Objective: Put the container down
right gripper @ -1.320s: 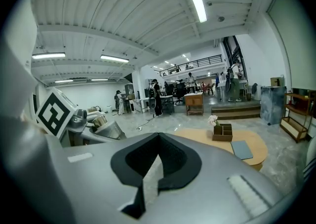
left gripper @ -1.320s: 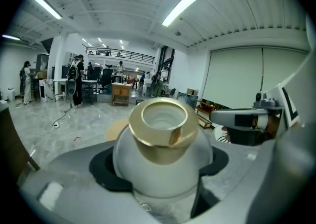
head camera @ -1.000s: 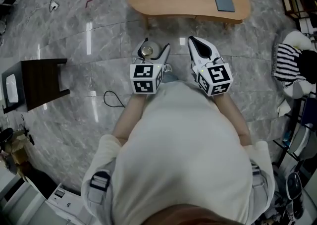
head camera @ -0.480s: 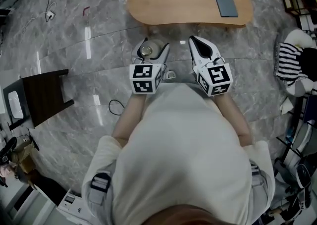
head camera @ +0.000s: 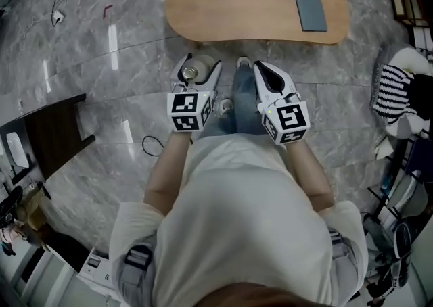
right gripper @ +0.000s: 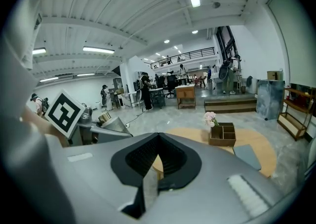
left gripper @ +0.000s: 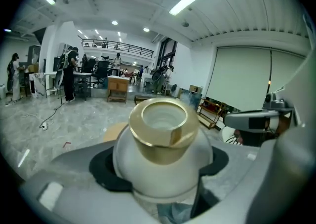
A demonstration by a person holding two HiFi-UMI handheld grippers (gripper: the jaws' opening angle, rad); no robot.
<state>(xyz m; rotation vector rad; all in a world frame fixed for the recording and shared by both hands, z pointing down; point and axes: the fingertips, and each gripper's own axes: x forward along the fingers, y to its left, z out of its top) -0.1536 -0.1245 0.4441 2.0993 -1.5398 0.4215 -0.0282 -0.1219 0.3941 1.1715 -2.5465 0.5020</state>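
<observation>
Stepping forward is the main change in the head view: the wooden table [head camera: 223,8] at the top of the frame is now larger and nearer than a moment before, and a leg with a shoe [head camera: 242,63] has appeared between the two grippers. Both grippers are carried along with the person and are now just below the table edge, still above the floor. The left gripper [head camera: 199,67] holds the container [head camera: 190,72], a round white jar with a gold neck. The right gripper [head camera: 261,67] is beside it and carries nothing.

In the left gripper view the jaws stand wide and are clamped on the round white body of the jar, one on each side. The jar is upright and its open mouth is toward the top of the frame.

In the right gripper view the jaws are together with nothing between them. Beyond them are the table, a compartment box [right gripper: 222,134] and a grey pad [right gripper: 248,157].

I judge that the container is not yet put down; the approach to the table is nearly finished, and the free tabletop near the front edge looks the likely place.
</observation>
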